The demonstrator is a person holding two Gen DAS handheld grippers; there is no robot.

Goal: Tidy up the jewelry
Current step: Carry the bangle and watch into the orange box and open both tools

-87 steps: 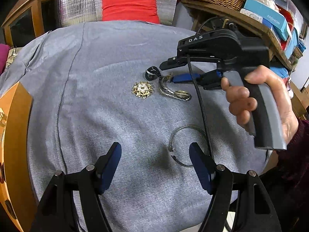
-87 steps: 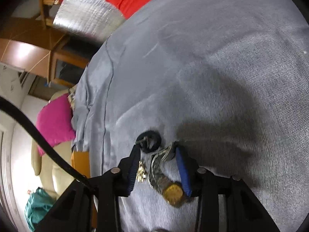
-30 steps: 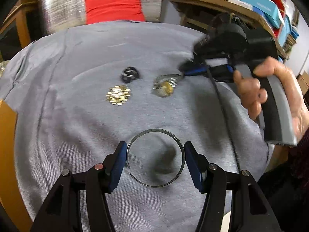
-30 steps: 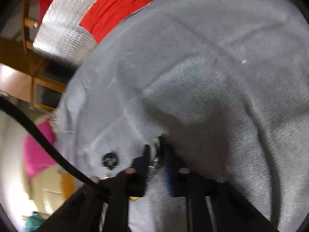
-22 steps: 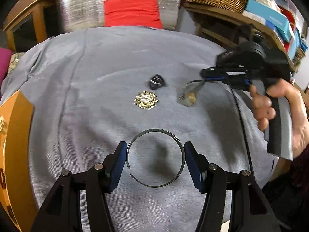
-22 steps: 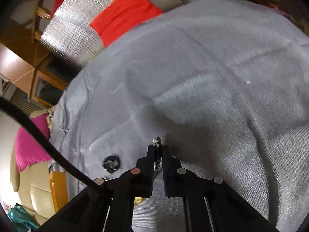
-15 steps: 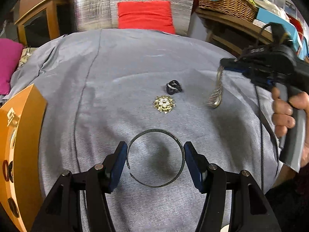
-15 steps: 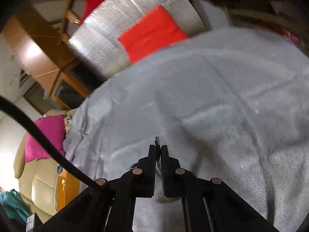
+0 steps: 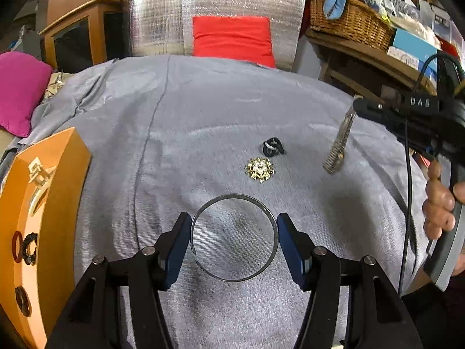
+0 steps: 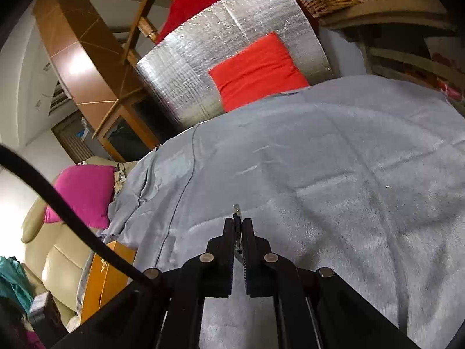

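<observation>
My left gripper (image 9: 234, 240) is shut on a thin dark metal bangle (image 9: 232, 197), its blue pads (image 9: 177, 245) pressing the ring's two sides above the grey cloth. My right gripper (image 10: 237, 224) is shut on a silver chain bracelet (image 9: 338, 145), which hangs down from its tip in the left wrist view; only the bracelet's end (image 10: 237, 209) shows between its fingers in the right wrist view. A gold brooch (image 9: 259, 169) and a small black ring (image 9: 273, 146) lie on the cloth (image 9: 174, 116). An orange jewelry box (image 9: 37, 203) with pieces on it stands at the left.
The cloth-covered table (image 10: 348, 160) drops off on all sides. Behind it are a red cushion (image 9: 232, 37) on a silver panel, a wicker basket (image 9: 348, 20) on a wooden shelf and a pink cushion (image 9: 20, 87). The orange box also shows in the right wrist view (image 10: 107, 276).
My right gripper closed on the chain bracelet and lifted it off the cloth, up and to the right. My left gripper closed on the bangle and has held it since.
</observation>
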